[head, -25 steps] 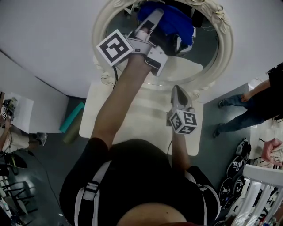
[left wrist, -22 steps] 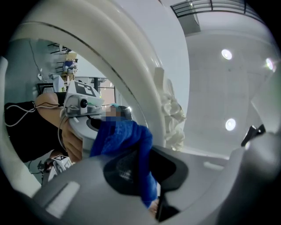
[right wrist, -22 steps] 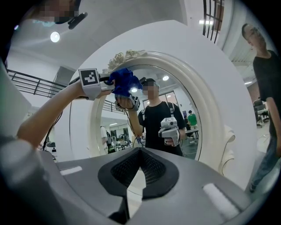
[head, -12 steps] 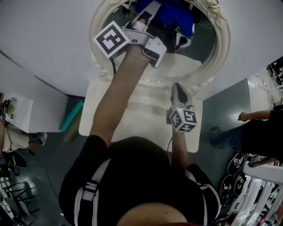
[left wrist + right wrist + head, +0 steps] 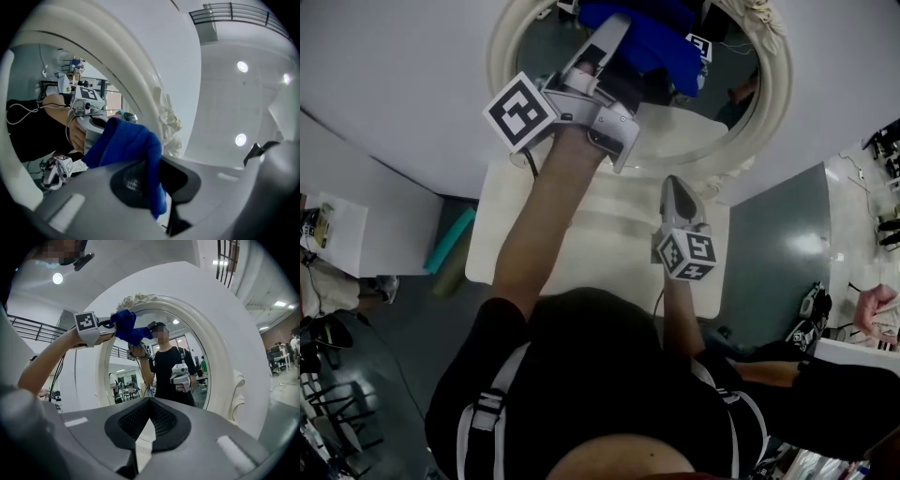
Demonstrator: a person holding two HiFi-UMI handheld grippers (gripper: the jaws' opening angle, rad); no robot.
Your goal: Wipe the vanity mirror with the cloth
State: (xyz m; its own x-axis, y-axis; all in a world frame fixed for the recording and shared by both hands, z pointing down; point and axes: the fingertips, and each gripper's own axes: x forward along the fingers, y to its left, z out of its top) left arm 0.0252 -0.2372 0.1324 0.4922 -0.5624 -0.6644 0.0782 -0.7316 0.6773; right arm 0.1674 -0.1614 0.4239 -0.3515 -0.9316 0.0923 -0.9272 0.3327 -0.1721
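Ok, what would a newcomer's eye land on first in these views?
The bright blue cloth, clamped in the left gripper, up at the top of the oval vanity mirror near its carved white frame. Then the right gripper, shut and empty, held lower in front of the glass.

The left arm (image 5: 539, 225) reaches forward, almost straight, and the left gripper (image 5: 614, 28) has its jaws clamped on the cloth (image 5: 652, 42). The right arm (image 5: 677, 319) is tucked near the body, with the right gripper (image 5: 678, 195) held lower, pointing forward, jaws together and empty.
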